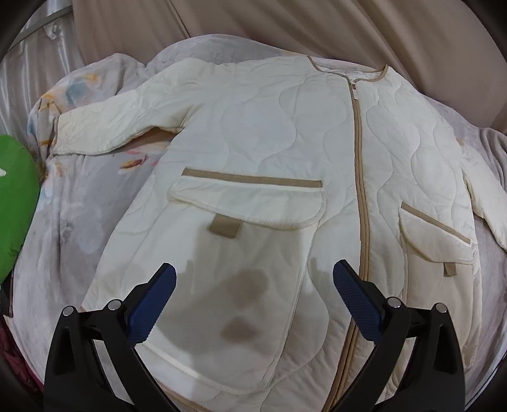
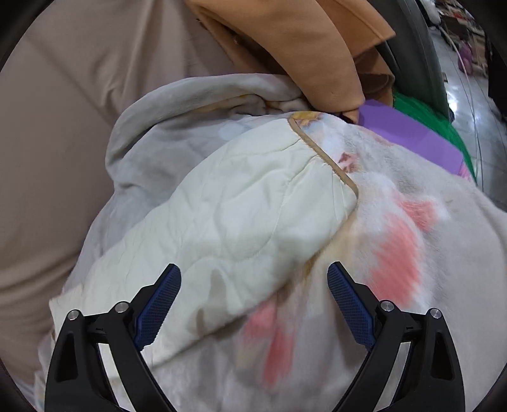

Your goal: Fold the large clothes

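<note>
A cream quilted jacket (image 1: 269, 133) with tan trim and a closed zip lies face up on a floral blanket (image 1: 82, 196), collar at the far side. Its left sleeve (image 1: 120, 126) stretches out to the left. Two flap pockets show on the front. My left gripper (image 1: 255, 279) is open and empty, just above the lower front by the left pocket. In the right wrist view the jacket's other sleeve (image 2: 240, 222) lies on the blanket (image 2: 427, 301), its tan-edged cuff (image 2: 326, 158) pointing away. My right gripper (image 2: 253, 279) is open and empty above this sleeve.
A beige sofa back (image 1: 285, 28) rises behind the blanket. A green object (image 1: 16, 202) lies at the left edge. In the right wrist view an orange-brown garment (image 2: 301, 47), a purple block (image 2: 408, 133) and green fabric (image 2: 437, 123) sit beyond the cuff.
</note>
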{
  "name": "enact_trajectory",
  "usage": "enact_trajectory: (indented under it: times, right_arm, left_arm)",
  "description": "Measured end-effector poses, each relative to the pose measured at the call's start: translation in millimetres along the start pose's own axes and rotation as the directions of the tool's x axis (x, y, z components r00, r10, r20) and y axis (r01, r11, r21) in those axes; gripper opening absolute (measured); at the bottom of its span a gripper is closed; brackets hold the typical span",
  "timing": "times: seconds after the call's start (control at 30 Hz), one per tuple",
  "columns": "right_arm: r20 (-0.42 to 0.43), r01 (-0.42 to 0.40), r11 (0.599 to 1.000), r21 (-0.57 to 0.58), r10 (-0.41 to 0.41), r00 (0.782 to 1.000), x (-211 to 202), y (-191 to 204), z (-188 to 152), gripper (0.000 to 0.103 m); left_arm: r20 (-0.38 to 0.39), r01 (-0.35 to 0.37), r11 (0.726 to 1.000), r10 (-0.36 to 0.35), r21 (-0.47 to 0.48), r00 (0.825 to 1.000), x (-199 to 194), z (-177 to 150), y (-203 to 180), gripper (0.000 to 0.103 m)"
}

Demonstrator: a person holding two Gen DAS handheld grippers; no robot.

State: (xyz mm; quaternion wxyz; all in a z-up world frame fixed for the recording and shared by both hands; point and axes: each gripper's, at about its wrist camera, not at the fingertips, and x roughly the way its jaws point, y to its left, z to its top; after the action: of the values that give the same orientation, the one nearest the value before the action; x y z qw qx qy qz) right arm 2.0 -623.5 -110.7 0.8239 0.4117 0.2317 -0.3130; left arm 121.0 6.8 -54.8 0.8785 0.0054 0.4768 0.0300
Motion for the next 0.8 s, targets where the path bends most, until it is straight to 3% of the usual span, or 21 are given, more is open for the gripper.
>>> enact_trajectory:
  times: [0.1, 0.13, 0.17, 0.2, 0.3, 0.37, 0.43, 0.5, 0.53, 0.6, 0.67, 0.73, 0.8]
  right_arm:
    - [0.017, -0.009, 1.000, 0.009, 0.008, 1.000, 9.0, 3.7, 8.7, 0.065]
    - [0.020, -0.002, 1.000, -0.006, 0.002, 1.000, 12.0, 11.1, 11.8, 0.047]
    - [0.024, 0.004, 1.000, -0.023, -0.003, 1.000, 13.1, 19.8, 13.8, 0.020]
    - [0.023, -0.015, 0.999, -0.038, 0.016, 1.000, 13.2, 30.7, 15.9, 0.014]
    - [0.043, -0.160, 0.978, -0.137, 0.167, 0.985, -4.6, 95.3, 13.8, 0.013]
    - [0.017, -0.284, 0.919, -0.272, 0.300, 0.954, -23.9, 161.8, -0.6, 0.013]
    - [-0.075, -0.430, 0.805, -0.409, 0.439, 0.895, -43.2, 239.0, -34.0, 0.012]
    - [-0.196, -0.540, 0.689, -0.483, 0.516, 0.834, -53.8, 299.2, -75.5, 0.012]
    - [-0.286, -0.605, 0.619, -0.501, 0.541, 0.791, -55.1, 331.1, -106.6, 0.013]
    - [-0.399, -0.669, 0.526, -0.525, 0.542, 0.739, -51.5, 370.0, -161.0, 0.018]
    - [-0.481, -0.694, 0.459, -0.555, 0.503, 0.718, -39.8, 395.9, -220.2, 0.047]
    - [-0.529, -0.705, 0.443, -0.554, 0.467, 0.709, -29.4, 403.5, -260.6, 0.052]
    - [-0.545, -0.712, 0.455, -0.534, 0.459, 0.702, -30.5, 394.9, -279.2, 0.052]
  left_arm:
    - [0.003, 0.008, 1.000, -0.008, 0.012, 1.000, 5.4, 6.7, -4.7, 0.097]
    - [0.005, 0.013, 1.000, -0.013, 0.012, 1.000, 7.5, 9.7, -5.5, 0.097]
    - [0.007, 0.016, 1.000, -0.016, 0.012, 1.000, 9.2, 12.9, -5.8, 0.097]
    - [0.011, 0.018, 1.000, -0.018, 0.013, 1.000, 11.1, 17.4, -6.4, 0.096]
    - [0.028, 0.028, 0.999, -0.028, 0.017, 0.999, 13.0, 32.1, -6.9, 0.093]
    - [0.049, 0.045, 0.999, -0.045, 0.002, 0.998, 11.5, 45.3, -4.2, 0.093]
    - [0.067, 0.072, 0.997, -0.071, -0.018, 0.995, 9.2, 58.0, 0.5, 0.093]
    - [0.086, 0.106, 0.993, -0.102, -0.044, 0.991, 6.6, 72.4, 6.7, 0.093]
    - [0.095, 0.125, 0.991, -0.120, -0.054, 0.988, 5.6, 78.6, 10.0, 0.093]
    - [0.118, 0.177, 0.982, -0.168, -0.072, 0.979, 4.9, 91.8, 16.6, 0.094]
    - [0.134, 0.221, 0.972, -0.209, -0.085, 0.969, 10.0, 103.4, 21.6, 0.094]
    - [0.115, 0.260, 0.960, -0.249, -0.101, 0.962, 23.0, 111.5, 25.0, 0.094]
    - [0.080, 0.324, 0.935, -0.316, -0.141, 0.945, 43.0, 116.3, 27.5, 0.094]
